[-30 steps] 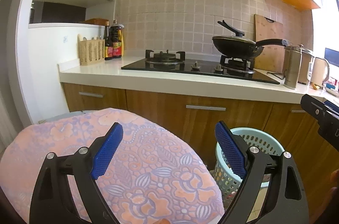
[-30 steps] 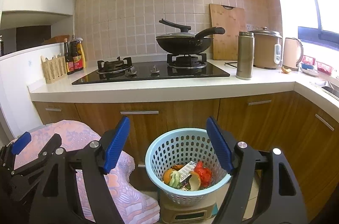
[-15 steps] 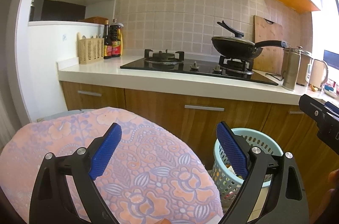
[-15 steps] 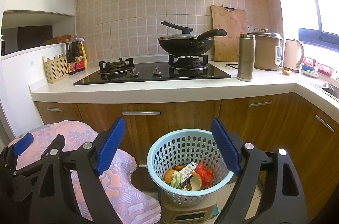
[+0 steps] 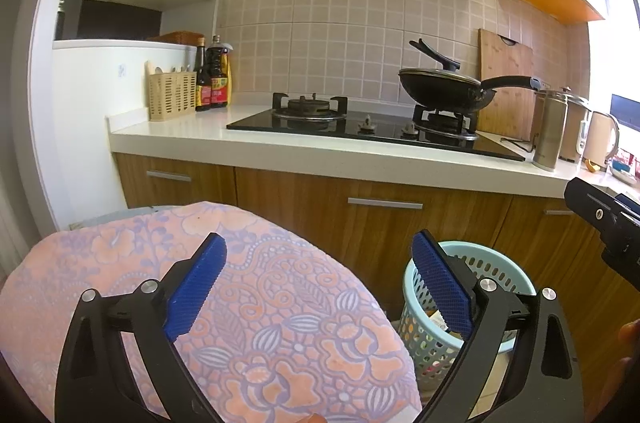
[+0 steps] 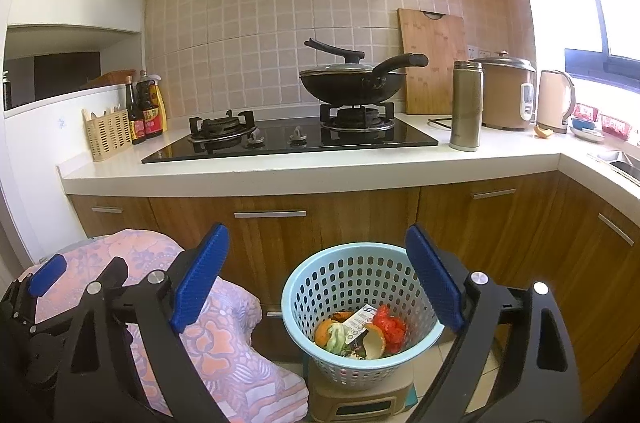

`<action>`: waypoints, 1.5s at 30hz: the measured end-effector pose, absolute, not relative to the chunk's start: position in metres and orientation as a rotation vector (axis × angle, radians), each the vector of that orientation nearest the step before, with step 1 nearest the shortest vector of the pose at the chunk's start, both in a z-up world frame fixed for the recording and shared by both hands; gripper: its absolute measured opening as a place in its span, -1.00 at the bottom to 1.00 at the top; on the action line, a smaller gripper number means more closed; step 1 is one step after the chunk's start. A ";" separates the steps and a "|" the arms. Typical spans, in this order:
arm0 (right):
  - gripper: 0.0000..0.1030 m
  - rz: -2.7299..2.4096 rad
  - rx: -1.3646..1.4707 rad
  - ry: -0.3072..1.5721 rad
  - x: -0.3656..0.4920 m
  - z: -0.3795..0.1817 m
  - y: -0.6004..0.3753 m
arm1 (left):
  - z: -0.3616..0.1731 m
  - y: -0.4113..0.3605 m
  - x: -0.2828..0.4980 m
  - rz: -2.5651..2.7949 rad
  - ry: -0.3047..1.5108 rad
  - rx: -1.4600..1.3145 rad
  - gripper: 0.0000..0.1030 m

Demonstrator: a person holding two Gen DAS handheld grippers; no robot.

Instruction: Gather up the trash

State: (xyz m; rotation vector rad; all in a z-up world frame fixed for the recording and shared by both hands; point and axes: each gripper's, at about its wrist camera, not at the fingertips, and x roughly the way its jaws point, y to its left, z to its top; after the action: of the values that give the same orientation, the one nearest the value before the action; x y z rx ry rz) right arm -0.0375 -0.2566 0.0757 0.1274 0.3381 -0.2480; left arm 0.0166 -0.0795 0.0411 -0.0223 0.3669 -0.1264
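A light blue perforated trash basket (image 6: 316, 287) stands on a small beige stool (image 6: 360, 401) before the wooden cabinets; it holds trash (image 6: 360, 333): orange peel, a paper wrapper, red scraps. The basket also shows in the left wrist view (image 5: 500, 275). My right gripper (image 6: 316, 279) is open and empty, held above and in front of the basket. My left gripper (image 5: 320, 287) is open and empty, over a pink floral cloth (image 5: 280, 303). A piece of orange peel (image 6: 543, 131) lies on the counter at the far right.
The white counter (image 6: 280, 171) carries a black gas hob (image 6: 288, 139), a covered wok (image 6: 352, 83), a steel flask (image 6: 466, 105), a rice cooker (image 6: 508, 91), a kettle (image 6: 554, 101), bottles and a utensil basket (image 6: 108, 135). The cloth-covered mound (image 6: 224, 339) stands left of the basket.
Both grippers have drawn back and risen slightly; the right gripper's fingers have opened wider. The basket and trash have not moved.
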 end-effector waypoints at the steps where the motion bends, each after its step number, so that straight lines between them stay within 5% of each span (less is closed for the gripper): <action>1: 0.66 -0.244 0.128 0.339 -0.038 0.076 -0.256 | 0.041 -0.079 0.017 -0.128 0.368 -0.023 0.78; 45: 0.66 -0.229 0.127 0.337 -0.034 0.080 -0.255 | 0.042 -0.081 0.014 -0.125 0.352 -0.027 0.85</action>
State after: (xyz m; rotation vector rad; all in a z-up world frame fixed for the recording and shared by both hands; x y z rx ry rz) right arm -0.0338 -0.2555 0.0805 0.1272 0.3371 -0.2286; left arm 0.0144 -0.0809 0.0419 -0.0275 0.3515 -0.1252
